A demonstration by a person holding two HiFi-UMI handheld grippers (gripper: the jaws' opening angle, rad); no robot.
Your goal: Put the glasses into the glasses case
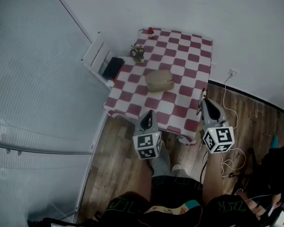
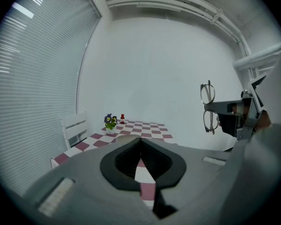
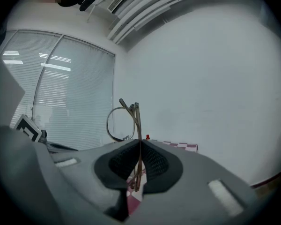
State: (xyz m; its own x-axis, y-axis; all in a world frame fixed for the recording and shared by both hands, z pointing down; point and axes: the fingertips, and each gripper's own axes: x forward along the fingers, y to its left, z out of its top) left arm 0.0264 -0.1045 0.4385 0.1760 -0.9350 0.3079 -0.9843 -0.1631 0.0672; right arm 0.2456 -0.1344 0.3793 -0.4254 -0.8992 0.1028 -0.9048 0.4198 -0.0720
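The tan glasses case [image 1: 159, 81] lies closed in the middle of the red-and-white checked table [image 1: 189, 48]. Thin metal-framed glasses [image 3: 127, 121] stand upright, clamped by a temple between the pads of my right gripper [image 3: 139, 143]. That right gripper [image 1: 204, 101] hovers over the table's near right corner. In the left gripper view the glasses [image 2: 208, 107] show at the right, sticking out of the right gripper [image 2: 234, 117]. My left gripper [image 1: 149, 114] hangs above the table's near edge, its jaws [image 2: 140, 142] shut on nothing.
A small flower pot [image 1: 137, 52] and a little red figure [image 1: 151, 30] stand at the table's far left. A white bench [image 1: 95, 56] with a black object [image 1: 112, 68] stands to the left. White cables [image 1: 227, 162] lie on the wooden floor; the person's legs are below.
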